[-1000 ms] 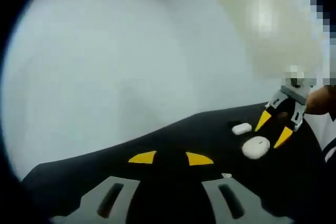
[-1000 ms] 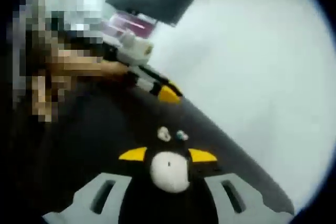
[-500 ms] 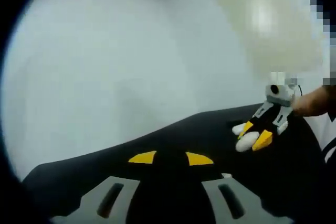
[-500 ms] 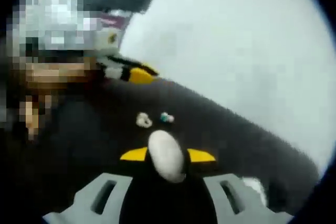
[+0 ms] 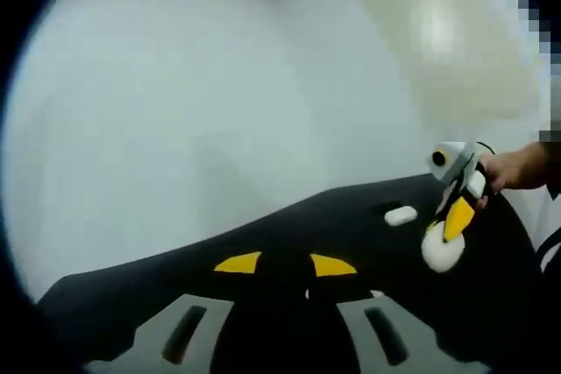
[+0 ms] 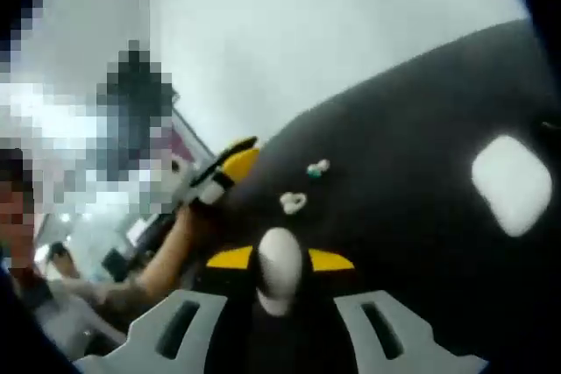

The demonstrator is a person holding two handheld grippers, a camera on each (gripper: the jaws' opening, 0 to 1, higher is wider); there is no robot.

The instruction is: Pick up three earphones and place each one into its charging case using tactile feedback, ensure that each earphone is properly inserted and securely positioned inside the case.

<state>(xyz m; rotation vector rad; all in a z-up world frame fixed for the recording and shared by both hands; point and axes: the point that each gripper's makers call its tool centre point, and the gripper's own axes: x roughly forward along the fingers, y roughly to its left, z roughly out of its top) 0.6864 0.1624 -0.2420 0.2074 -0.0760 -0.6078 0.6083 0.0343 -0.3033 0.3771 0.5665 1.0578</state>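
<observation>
Lifted and rolled since the earlier frames, the right gripper (image 6: 280,260) now carries a white charging case (image 6: 279,269) clear of the black mat (image 6: 412,129); a second ago that case lay flat on the mat between the yellow tips, and in the left gripper view the right gripper (image 5: 449,227) has risen with the case (image 5: 442,250) hanging under its yellow tip. Its jaws are clenched on the case, which stands on edge between them. The left gripper (image 5: 285,264) hovers low over the near part of the mat with its jaws parted and nothing between them, as it did before. By my judgement the step in hand is bringing the held case to a usable pose, so the grip should stay firm but light, since the smooth rounded shell could slip or twist. The case ought to be turned lid-up and steadied before any earphone is offered, and the free gripper should take the earphone by its body, not its tip. Counted in the right gripper view: two charging cases, the held one and another case (image 6: 512,183) lying to the right on the mat, and two small earphones, one white (image 6: 293,202) and one with a greenish tip (image 6: 316,168), just beyond the held case. In the left gripper view a case (image 5: 401,215) lies left of the held one. A third earphone is not something I can make out.
</observation>
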